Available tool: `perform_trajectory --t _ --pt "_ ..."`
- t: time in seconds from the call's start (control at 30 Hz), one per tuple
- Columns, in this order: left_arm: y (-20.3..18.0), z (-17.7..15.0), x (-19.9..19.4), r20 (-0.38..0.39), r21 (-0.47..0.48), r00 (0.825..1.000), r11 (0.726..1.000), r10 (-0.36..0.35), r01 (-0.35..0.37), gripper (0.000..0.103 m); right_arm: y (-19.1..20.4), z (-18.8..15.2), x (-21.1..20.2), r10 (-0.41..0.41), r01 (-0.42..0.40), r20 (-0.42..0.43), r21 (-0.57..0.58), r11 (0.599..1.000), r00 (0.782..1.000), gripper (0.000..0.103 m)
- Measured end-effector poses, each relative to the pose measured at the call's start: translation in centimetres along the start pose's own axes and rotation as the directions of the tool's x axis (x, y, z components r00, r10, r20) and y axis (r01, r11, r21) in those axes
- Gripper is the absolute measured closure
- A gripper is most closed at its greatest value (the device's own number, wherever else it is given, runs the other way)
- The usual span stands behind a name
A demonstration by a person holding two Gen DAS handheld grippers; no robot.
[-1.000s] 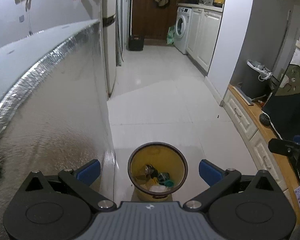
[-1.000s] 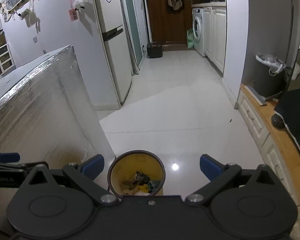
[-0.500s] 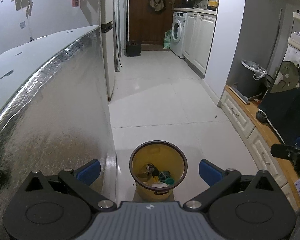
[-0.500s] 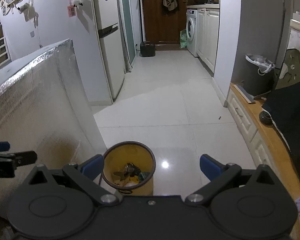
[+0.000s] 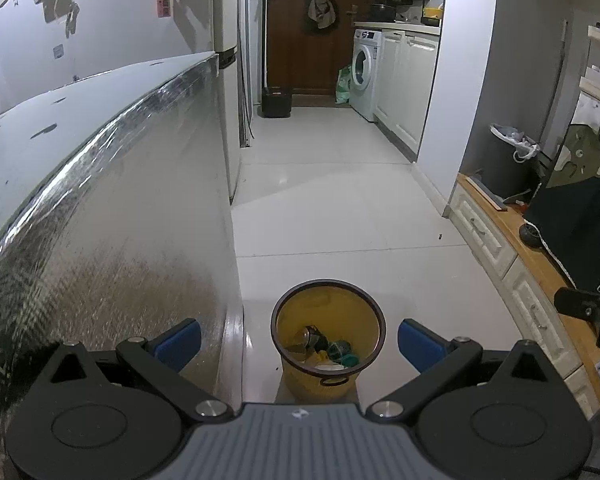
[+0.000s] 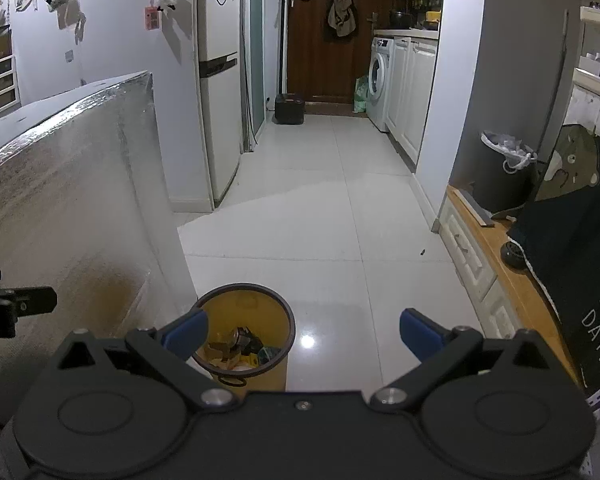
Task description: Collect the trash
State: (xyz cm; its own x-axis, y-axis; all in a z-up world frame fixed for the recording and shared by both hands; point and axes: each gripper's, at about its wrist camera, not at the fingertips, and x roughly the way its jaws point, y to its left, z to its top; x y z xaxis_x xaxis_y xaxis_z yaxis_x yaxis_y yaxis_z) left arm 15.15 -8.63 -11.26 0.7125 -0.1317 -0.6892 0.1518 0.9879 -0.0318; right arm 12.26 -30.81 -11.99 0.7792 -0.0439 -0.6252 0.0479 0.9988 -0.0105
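Two grippers are in your hands, and both stand spread wide with nothing between the blue pads: your left gripper (image 5: 299, 338) frames the yellow bin (image 5: 327, 338) squarely, while your right gripper (image 6: 303, 334) has the yellow bin (image 6: 245, 336) under its left finger. One bin sits on the floor, near you, just beside the lower corner of the foil-covered box (image 5: 112, 208) on your left. Inside it you can count roughly four or five pieces of trash (image 5: 324, 350): a dark can-like piece, a teal crumple, yellow scraps and something pale at the near wall; the exact number is hard to tell. One second bin, the dark lined bin (image 6: 504, 172), stands on the wooden ledge at the far right. One washing machine (image 5: 364, 72) and one small black crate (image 5: 277, 102) sit at the far end of the corridor.

Compared with a second ago, you have pulled both cameras back and up: the yellow bin now shows smaller and further ahead in each view, with more tile floor (image 5: 332, 208) visible around it, and its contents look unchanged.

The yellow bin is round and tapered, smooth plastic with a dark rim and a small loop handle on its near side. The box is crinkled silver foil with a dull sheen. The floor is glossy white tile catching a lamp reflection.
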Motion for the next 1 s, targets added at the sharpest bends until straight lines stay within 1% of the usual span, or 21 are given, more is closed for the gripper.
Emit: perform_trajectory --t 0.27,1.0 --pt "0.48 -0.81 0.08 0.007 -0.001 1.0 1.0 -0.005 0.005 0.0 0.37 -0.51 -0.33 -0.005 0.005 0.013 0.003 1.0 1.0 0.0" --pt "0.5 -0.93 0.5 0.017 0.004 1.0 1.0 0.001 -0.001 0.0 0.54 -0.64 -0.36 0.003 -0.003 0.024 -0.014 1.0 1.0 0.0"
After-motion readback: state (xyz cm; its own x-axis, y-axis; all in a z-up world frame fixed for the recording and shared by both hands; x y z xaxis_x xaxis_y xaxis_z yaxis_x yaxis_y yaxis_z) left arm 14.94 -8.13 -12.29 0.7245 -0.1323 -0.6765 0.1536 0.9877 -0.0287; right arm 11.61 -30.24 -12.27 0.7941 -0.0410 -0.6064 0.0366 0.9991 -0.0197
